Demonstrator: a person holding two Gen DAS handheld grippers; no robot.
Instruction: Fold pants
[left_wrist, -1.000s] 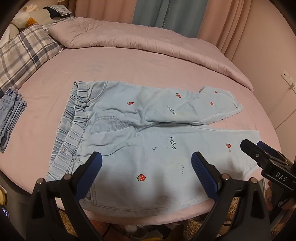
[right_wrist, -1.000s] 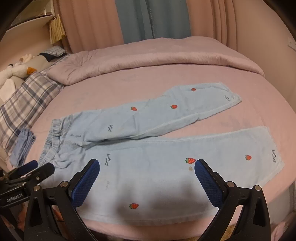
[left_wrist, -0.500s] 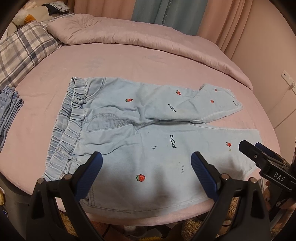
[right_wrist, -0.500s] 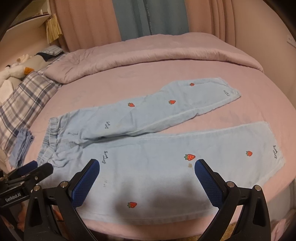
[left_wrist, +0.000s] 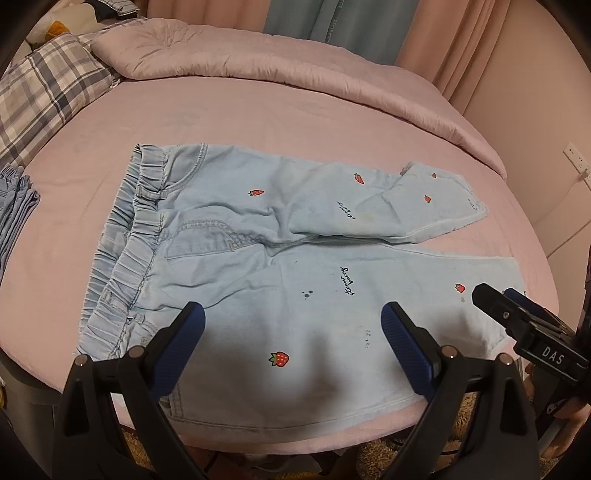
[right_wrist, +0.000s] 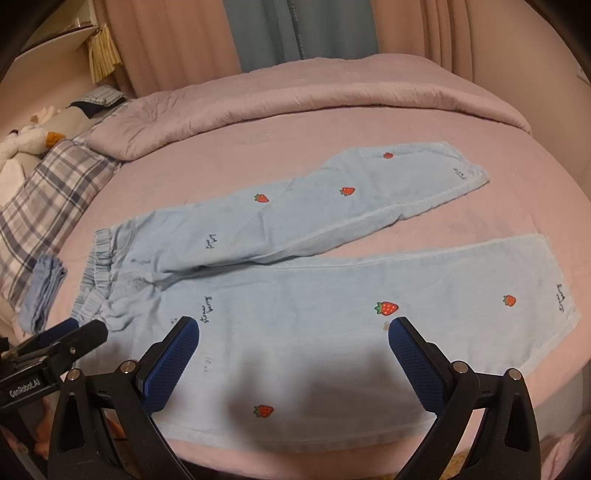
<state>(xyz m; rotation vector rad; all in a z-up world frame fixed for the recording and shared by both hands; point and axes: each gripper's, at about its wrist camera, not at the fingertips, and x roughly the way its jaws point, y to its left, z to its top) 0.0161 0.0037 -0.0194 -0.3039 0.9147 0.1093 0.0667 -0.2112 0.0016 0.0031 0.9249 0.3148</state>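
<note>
Light blue pants (left_wrist: 258, 266) with red strawberry prints lie flat on the pink bed, elastic waistband (left_wrist: 129, 236) to the left, the two legs spread apart to the right. In the right wrist view the same pants (right_wrist: 314, 306) stretch across the bed, the far leg (right_wrist: 351, 206) angled away from the near leg. My left gripper (left_wrist: 291, 336) hovers open over the near hip and thigh, holding nothing. Over the near leg my right gripper (right_wrist: 293, 350) is open and empty too. Each gripper shows at the edge of the other's view.
A rolled pink duvet (left_wrist: 295, 70) lies along the far side of the bed. A plaid pillow (left_wrist: 44, 88) and soft toys sit at the far left. Folded blue clothes (left_wrist: 14, 206) rest at the left edge. Curtains hang behind, and the near bed edge (left_wrist: 280, 435) drops off below the pants.
Both grippers have edged forward and slightly lower over the bed, so the pants sit a bit nearer in both views. The pants have not moved and both grippers stay open.
</note>
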